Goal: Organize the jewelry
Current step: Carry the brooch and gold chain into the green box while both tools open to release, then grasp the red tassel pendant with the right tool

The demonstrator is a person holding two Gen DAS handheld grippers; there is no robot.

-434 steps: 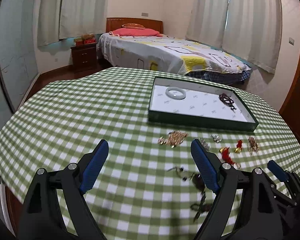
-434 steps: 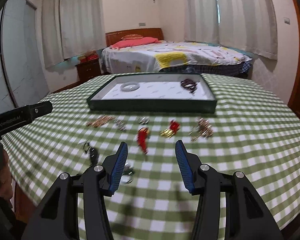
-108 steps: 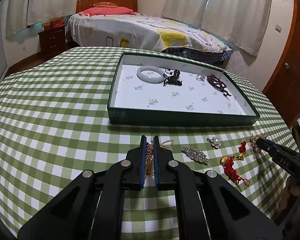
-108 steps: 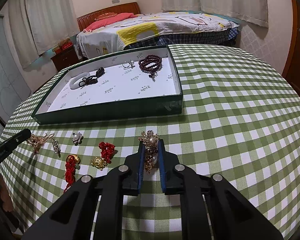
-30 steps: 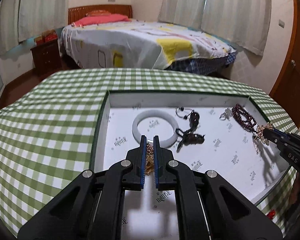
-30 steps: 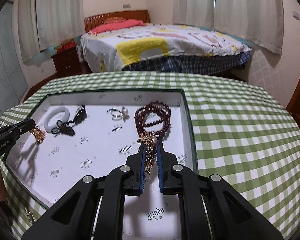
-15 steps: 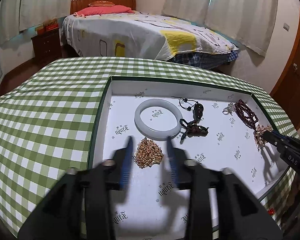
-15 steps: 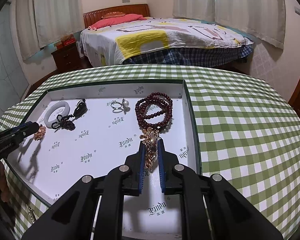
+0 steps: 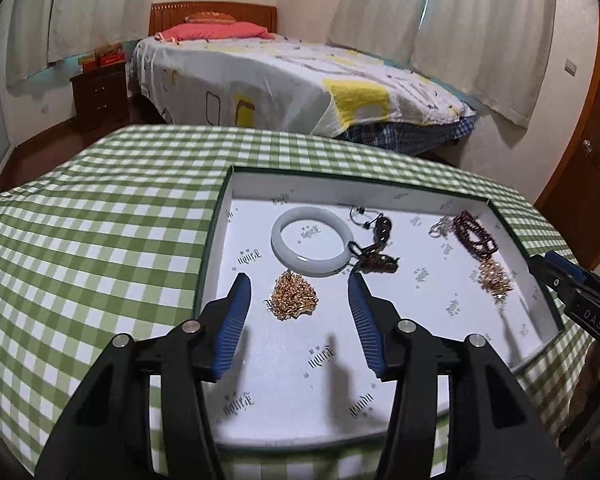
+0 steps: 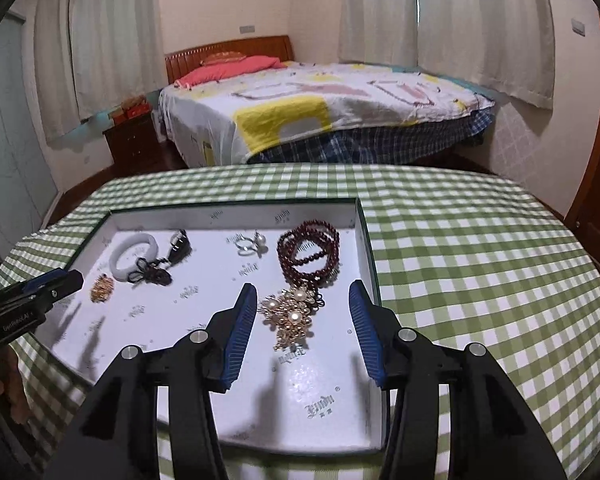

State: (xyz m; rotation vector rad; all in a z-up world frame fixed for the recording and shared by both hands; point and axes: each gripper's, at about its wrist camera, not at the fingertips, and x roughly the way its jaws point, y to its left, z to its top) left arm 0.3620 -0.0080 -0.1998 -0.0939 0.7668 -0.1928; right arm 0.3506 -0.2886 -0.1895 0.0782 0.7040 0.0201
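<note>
A green-walled tray (image 9: 216, 236) (image 10: 367, 240) with a white floor lies on the checked table. My left gripper (image 9: 300, 286) hangs above it, jaws opening; a gold chain piece (image 9: 293, 297) lies loose on the floor between and beyond its tips. My right gripper (image 10: 303, 295) is also opening over a gold pearl brooch (image 10: 292, 314), which rests free on the floor. Also in the tray: a white bangle (image 9: 311, 246) (image 10: 134, 254), a dark corded pendant (image 9: 374, 254) (image 10: 156, 268), a silver pearl ring (image 10: 252, 245) and a dark red bead bracelet (image 9: 474, 234) (image 10: 310, 254).
The round table wears a green-and-white checked cloth (image 9: 100, 232) (image 10: 480, 260). Behind it stand a bed (image 9: 292, 80), a dark nightstand (image 9: 100, 94) and curtained windows. A wooden door (image 9: 592, 168) is at the right. Each gripper shows at the edge of the other's view.
Both grippers were shut on their pieces a second ago. Each has opened and let its piece drop onto the tray floor, and both have pulled back and up a little.
</note>
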